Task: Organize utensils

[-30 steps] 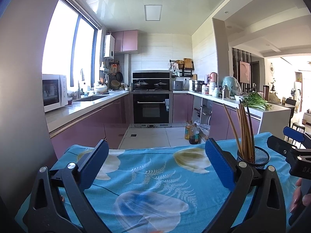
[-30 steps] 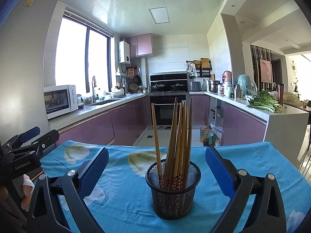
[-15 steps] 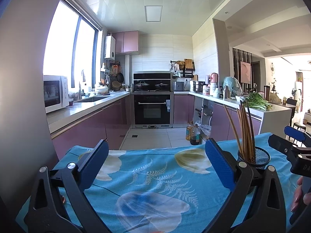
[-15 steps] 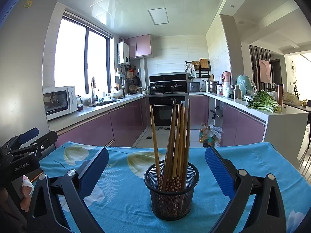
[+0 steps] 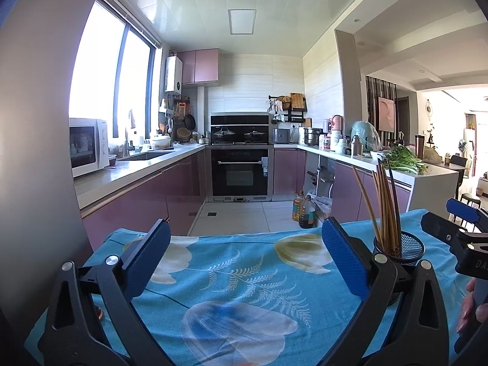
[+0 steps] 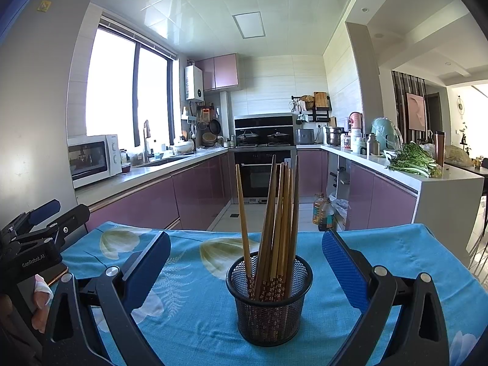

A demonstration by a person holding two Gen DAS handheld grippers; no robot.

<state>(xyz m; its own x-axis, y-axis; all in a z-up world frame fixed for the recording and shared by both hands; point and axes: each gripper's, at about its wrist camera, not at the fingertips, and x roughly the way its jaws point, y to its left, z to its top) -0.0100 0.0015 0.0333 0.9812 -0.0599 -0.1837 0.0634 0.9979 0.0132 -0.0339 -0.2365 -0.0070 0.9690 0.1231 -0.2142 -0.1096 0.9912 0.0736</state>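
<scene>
Left wrist view: the left tongs (image 5: 244,262) stand apart and empty over the blue cloth (image 5: 244,277); at 3 o'clock the mesh cup (image 5: 407,248) holds chopsticks (image 5: 385,210), pointing up.

Right wrist view: the right tongs (image 6: 246,267) stand apart around the mesh cup (image 6: 269,308); its chopsticks (image 6: 279,222) stand nearly upright, 1 leaning toward 11 o'clock.

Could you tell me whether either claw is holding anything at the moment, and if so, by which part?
Nothing is held. The left claw is open over bare tablecloth; the right claw is open, with the chopsticks untouched.
</scene>
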